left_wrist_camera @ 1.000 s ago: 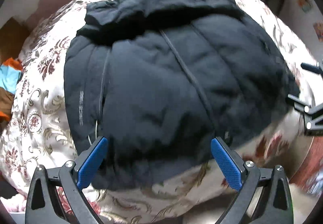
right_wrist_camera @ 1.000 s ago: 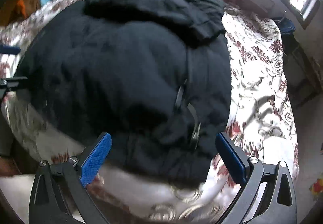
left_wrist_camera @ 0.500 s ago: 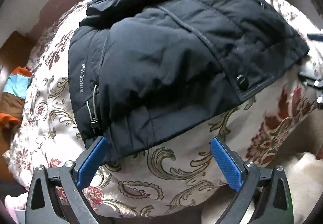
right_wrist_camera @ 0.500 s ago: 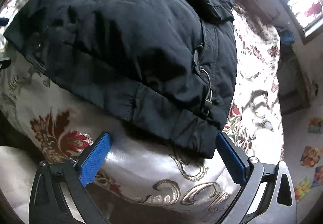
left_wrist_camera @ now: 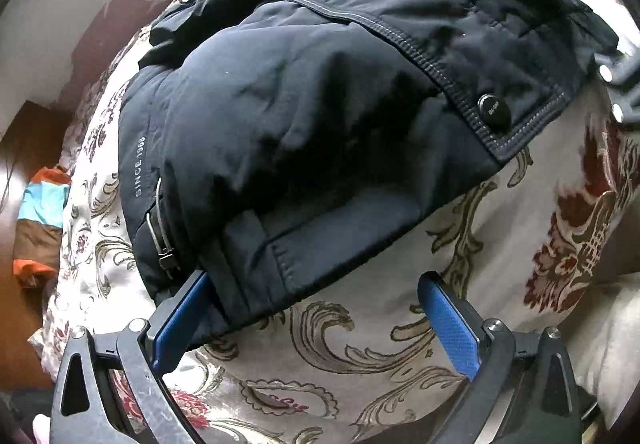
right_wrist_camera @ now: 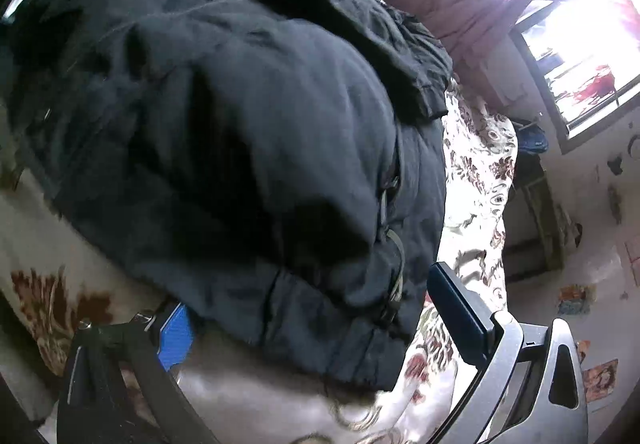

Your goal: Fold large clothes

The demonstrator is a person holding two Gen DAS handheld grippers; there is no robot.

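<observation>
both grippers, left and right, have dropped to the dark jacket's near hem, jaws wide, holding nothing; grasp looks imminent.

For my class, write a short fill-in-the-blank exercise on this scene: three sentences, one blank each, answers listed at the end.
1. The dark jacket lies on a bedspread with a ____ pattern.
2. Both the left gripper and the right gripper have their jaws ____, at the jacket's hem.
3. The white print on the jacket's side reads SINCE ____.

Missing words: floral; open; 1988
</observation>
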